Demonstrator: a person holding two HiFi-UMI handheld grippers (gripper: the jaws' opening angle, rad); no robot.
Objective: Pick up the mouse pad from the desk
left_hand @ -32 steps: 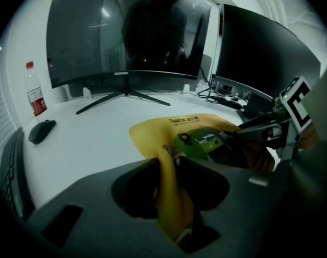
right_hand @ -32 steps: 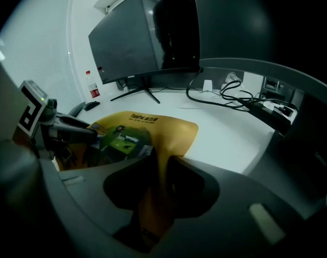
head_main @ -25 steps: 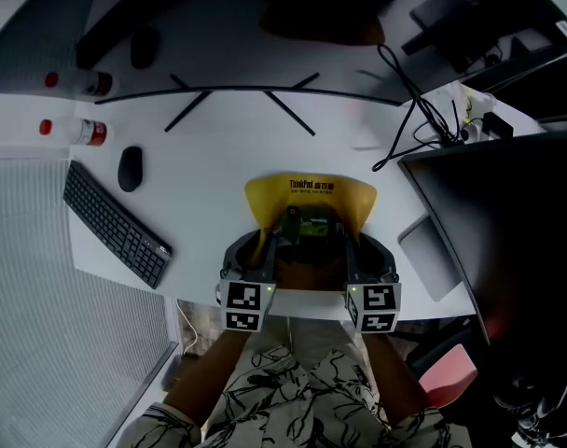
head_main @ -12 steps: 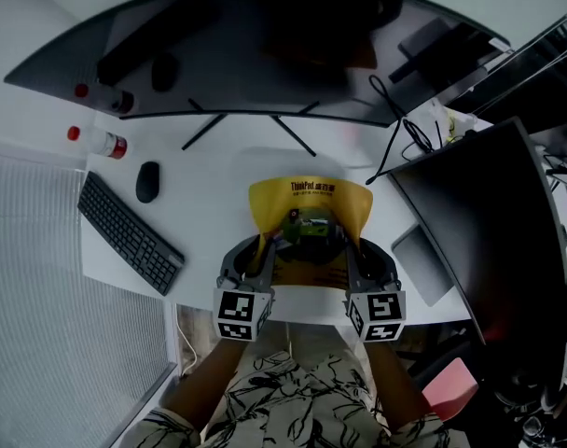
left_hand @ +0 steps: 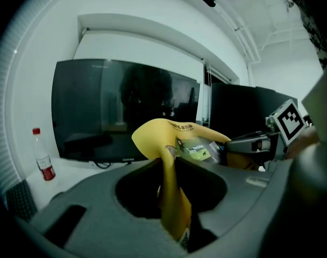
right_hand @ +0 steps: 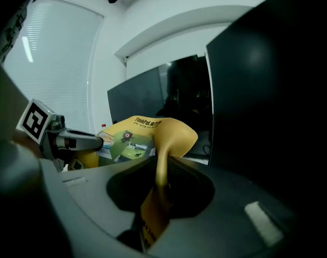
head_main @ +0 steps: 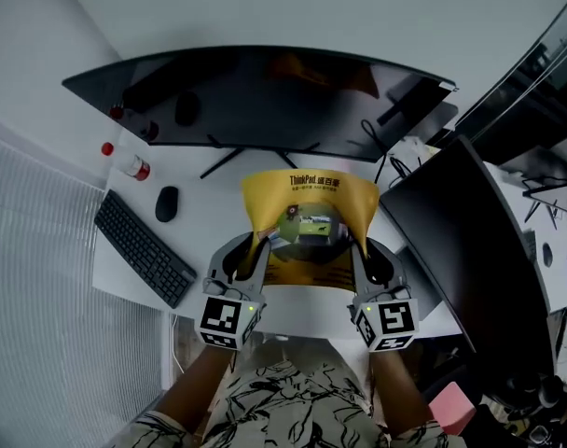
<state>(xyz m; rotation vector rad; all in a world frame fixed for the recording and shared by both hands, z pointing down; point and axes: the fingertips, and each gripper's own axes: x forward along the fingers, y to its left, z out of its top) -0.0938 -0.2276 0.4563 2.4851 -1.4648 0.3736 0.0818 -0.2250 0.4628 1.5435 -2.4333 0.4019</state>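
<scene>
The yellow mouse pad (head_main: 310,220) with a printed picture hangs in the air above the white desk (head_main: 209,199), sagging between my two grippers. My left gripper (head_main: 259,242) is shut on its left edge, and my right gripper (head_main: 359,244) is shut on its right edge. In the left gripper view the mouse pad (left_hand: 171,160) is pinched upright between the jaws. In the right gripper view the mouse pad (right_hand: 159,138) likewise runs up out of the jaws, its far end curling over.
A curved monitor (head_main: 265,96) stands at the back of the desk. A keyboard (head_main: 144,248), a black mouse (head_main: 167,203) and a bottle with a red cap (head_main: 127,161) lie at the left. A dark second screen (head_main: 470,250) and cables (head_main: 381,152) are at the right.
Both grippers have risen together with the mouse pad, lifting it off the desk. The head view has tilted up, bringing the whole monitor and wall into sight.
</scene>
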